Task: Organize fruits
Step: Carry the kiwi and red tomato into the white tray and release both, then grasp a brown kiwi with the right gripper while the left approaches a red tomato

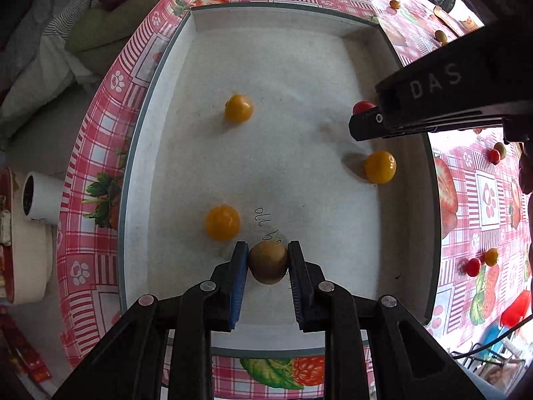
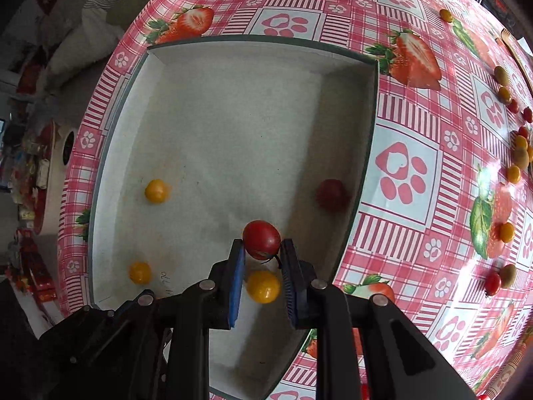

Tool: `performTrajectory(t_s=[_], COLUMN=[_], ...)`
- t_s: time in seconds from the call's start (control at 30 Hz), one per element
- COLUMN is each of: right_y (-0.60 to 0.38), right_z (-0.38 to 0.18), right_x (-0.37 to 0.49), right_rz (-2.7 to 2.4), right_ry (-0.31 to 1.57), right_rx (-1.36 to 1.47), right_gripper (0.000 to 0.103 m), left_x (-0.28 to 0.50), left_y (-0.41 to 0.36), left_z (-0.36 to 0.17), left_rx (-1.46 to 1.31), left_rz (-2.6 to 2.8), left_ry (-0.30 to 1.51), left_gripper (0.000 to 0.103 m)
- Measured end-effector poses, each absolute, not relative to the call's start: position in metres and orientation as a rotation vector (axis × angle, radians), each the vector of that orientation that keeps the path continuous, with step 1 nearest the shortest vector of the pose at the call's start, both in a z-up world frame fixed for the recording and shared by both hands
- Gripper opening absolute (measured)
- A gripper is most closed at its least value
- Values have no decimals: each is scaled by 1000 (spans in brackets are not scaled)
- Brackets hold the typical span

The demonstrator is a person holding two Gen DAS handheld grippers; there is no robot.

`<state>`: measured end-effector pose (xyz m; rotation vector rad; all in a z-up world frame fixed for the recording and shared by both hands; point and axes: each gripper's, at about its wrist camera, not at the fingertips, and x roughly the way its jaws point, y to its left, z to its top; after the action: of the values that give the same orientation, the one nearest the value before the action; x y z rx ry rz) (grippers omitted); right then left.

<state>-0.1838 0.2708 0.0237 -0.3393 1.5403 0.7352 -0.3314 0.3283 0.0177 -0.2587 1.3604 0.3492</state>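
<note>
So your left gripper is clamped on a brownish-green fruit, with both blue pads pressed against its sides. It's low over the near end of the white tray, right by some handwriting on the tray floor.

Your right gripper is pinching a red tomato right at the fingertips, over the near right part of the tray. In the left wrist view you see that same gripper coming in from the right side, with just a bit of the red tomato poking out past its tip.

Inside the tray there are three yellow tomatoes: one toward the middle-left, one near the left gripper, and one by the right wall. From the right wrist view, the one by the right wall shows up between your fingers, below the red one. There's also a darker red tomato sitting in shadow against the right wall.

Out on the strawberry-print tablecloth, a bunch of loose tomatoes are scattered to the right of the tray: red, yellow and greenish ones, well apart from the tray.
</note>
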Motion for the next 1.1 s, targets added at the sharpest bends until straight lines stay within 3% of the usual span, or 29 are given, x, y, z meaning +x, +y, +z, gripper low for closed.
performTrajectory(t_s=[0.23, 0.3, 0.33, 0.37, 0.43, 0.67, 1.1], right_y=[281, 285, 287, 288, 279, 263, 159], right_z=[14, 12, 12, 12, 18, 48, 63], right_x=[-181, -178, -177, -175, -177, -167, -151], right_rz=[723, 726, 730, 732, 729, 753, 593], right_ry=[1542, 1550, 1558, 1565, 1560, 1522, 1526], right_rx=[-360, -355, -345, -335, -320, -236, -115], right_gripper=[25, 28, 32, 40, 56, 65, 66], left_x=[-327, -323, -321, -318, -315, -309, -280], left_y=[321, 317, 316, 312, 308, 301, 244], left_z=[17, 17, 17, 18, 20, 23, 53], left_rx=[-203, -188, -188, -182, -159, -136, -47], left_rz=[353, 361, 362, 368, 365, 353, 250], left_ry=[1369, 1374, 1372, 1354, 1342, 1366, 1332], left_gripper=[26, 39, 65, 73, 73, 73, 73])
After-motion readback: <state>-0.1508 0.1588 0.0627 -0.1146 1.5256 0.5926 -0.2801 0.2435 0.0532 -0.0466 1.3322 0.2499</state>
